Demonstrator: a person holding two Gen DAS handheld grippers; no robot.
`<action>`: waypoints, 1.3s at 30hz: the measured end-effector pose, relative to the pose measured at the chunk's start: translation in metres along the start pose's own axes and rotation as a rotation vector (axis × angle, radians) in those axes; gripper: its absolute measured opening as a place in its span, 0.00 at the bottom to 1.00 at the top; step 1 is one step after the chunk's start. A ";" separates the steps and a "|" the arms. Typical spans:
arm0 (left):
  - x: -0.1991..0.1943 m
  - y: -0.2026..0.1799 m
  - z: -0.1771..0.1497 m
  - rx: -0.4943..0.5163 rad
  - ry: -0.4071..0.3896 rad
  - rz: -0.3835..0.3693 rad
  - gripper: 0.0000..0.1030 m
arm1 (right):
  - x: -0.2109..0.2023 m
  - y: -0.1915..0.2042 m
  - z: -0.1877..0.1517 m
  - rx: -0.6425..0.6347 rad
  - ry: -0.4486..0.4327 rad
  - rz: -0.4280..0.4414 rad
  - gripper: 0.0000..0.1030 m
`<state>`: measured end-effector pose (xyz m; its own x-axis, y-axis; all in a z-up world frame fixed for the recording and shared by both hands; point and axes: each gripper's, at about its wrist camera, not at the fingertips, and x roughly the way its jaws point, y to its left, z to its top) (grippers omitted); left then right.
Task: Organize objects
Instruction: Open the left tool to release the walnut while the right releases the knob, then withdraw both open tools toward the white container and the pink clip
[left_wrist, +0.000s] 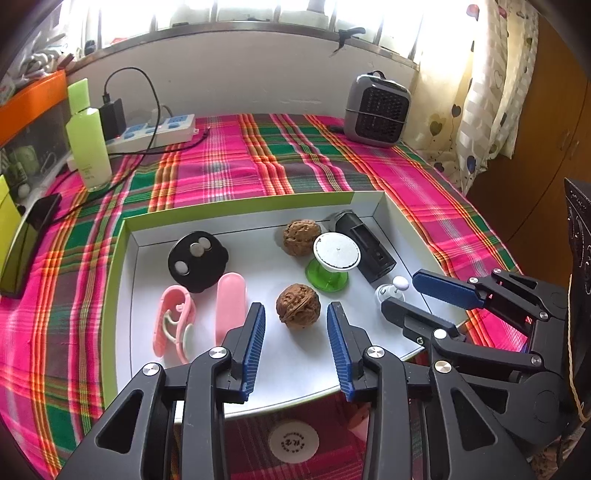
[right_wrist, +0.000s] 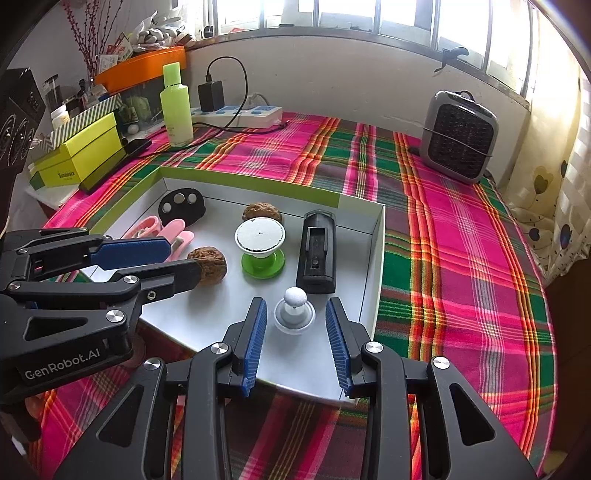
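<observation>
left hand-held gripper (left_wrist: 295, 325) open, near walnut (left_wrist: 298, 304) straddled, untouched | right hand-held gripper (right_wrist: 295, 325) open around white knob (right_wrist: 294, 308) | risk: walnut likely rolled away if pinched off-centre

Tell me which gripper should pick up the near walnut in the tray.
Left. The left gripper is open with the near walnut between its fingertips, untouched. The right gripper instead frames the small white knob piece.
</observation>
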<state>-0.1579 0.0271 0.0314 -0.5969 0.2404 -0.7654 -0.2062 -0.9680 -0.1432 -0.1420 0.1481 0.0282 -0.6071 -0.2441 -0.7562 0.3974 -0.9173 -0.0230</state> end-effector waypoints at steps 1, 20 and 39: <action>-0.001 0.000 -0.001 -0.002 -0.002 0.000 0.32 | -0.001 0.001 0.000 0.002 -0.002 -0.002 0.34; -0.038 0.000 -0.024 -0.024 -0.048 0.001 0.33 | -0.031 0.016 -0.015 0.035 -0.052 -0.003 0.34; -0.057 0.013 -0.058 -0.036 -0.054 -0.007 0.37 | -0.056 0.021 -0.040 0.084 -0.091 0.007 0.35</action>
<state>-0.0816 -0.0032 0.0373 -0.6366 0.2494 -0.7298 -0.1828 -0.9681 -0.1714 -0.0727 0.1551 0.0439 -0.6656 -0.2750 -0.6938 0.3455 -0.9376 0.0402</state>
